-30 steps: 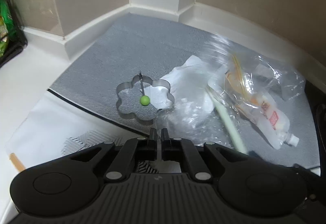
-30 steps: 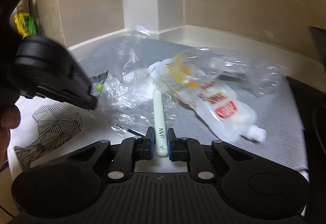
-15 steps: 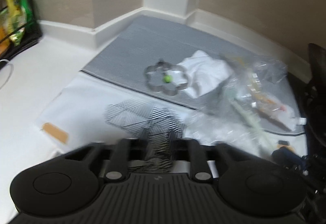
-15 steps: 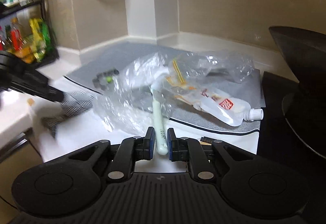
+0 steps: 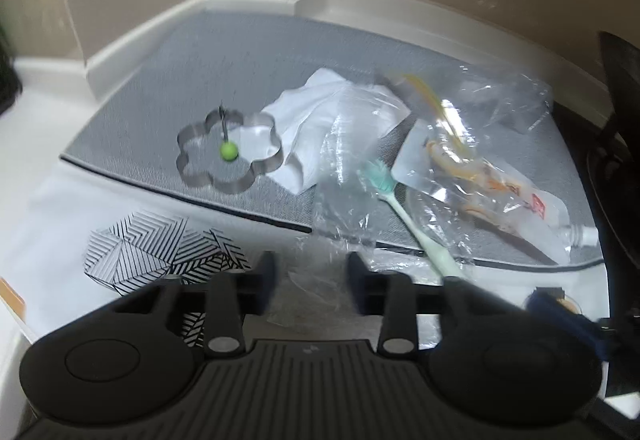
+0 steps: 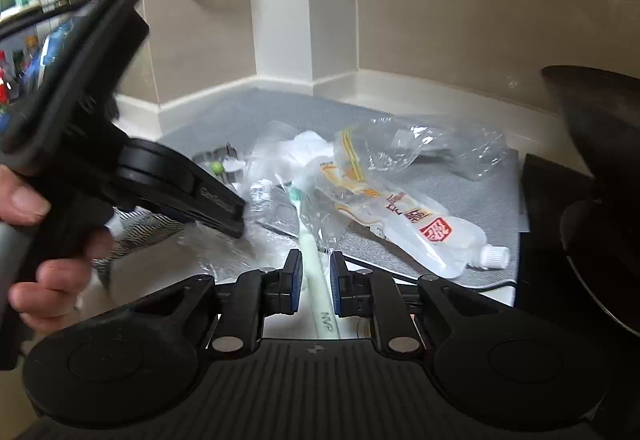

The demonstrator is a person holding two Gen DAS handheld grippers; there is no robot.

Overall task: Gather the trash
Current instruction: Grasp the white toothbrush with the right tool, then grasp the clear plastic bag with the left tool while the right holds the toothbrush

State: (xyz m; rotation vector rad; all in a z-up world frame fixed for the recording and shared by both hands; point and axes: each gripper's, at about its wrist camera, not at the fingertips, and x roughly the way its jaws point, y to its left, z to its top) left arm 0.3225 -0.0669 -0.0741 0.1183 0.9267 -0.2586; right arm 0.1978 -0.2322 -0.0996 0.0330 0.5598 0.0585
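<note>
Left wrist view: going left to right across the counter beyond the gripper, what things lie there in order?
Black-and-white patterned paper → flower-shaped metal ring with its green ball → crumpled white tissue → toothbrush → spouted pouch under clear plastic.

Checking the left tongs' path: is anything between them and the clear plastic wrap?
Nothing visible. The left tongs, jaws just closing, straddle the near edge of the clear plastic wrap; the toothbrush lies off to their right.
</note>
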